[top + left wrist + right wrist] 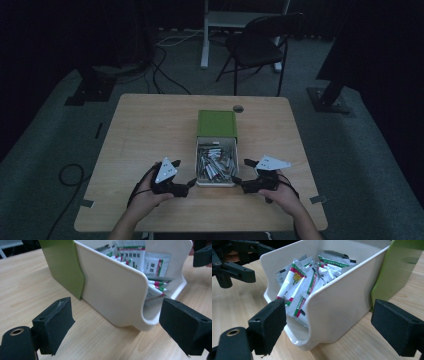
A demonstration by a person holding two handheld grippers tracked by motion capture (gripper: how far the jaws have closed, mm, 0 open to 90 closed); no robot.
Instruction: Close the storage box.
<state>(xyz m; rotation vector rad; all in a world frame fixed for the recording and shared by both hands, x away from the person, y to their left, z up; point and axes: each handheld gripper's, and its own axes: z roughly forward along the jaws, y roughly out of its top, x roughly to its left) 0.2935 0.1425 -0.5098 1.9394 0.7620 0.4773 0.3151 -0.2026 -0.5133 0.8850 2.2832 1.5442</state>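
A white drawer (pixel 216 184) stands pulled out of its green sleeve (pixel 216 124) at the middle of the table, toward the person. It holds several foil sachets (pixel 215 162) with red and green print. My left gripper (pixel 185 173) is open beside the drawer's front left corner, and my right gripper (pixel 241 171) is open beside the front right corner. In the left gripper view, the left gripper (pixel 117 315) faces the drawer's side wall (pixel 112 290), sleeve (pixel 62 265) and sachets (pixel 132 250). In the right gripper view, the right gripper (pixel 329 317) frames the drawer wall (pixel 342 300), with the sachets (pixel 297 282) and sleeve (pixel 397 272) behind.
The wooden table (pixel 150 130) has a round cable hole (pixel 238 108) behind the sleeve. Beyond the table stand a black folding chair (pixel 260 45) and a white desk leg (pixel 205 40). Cables (pixel 165 70) lie on the grey floor.
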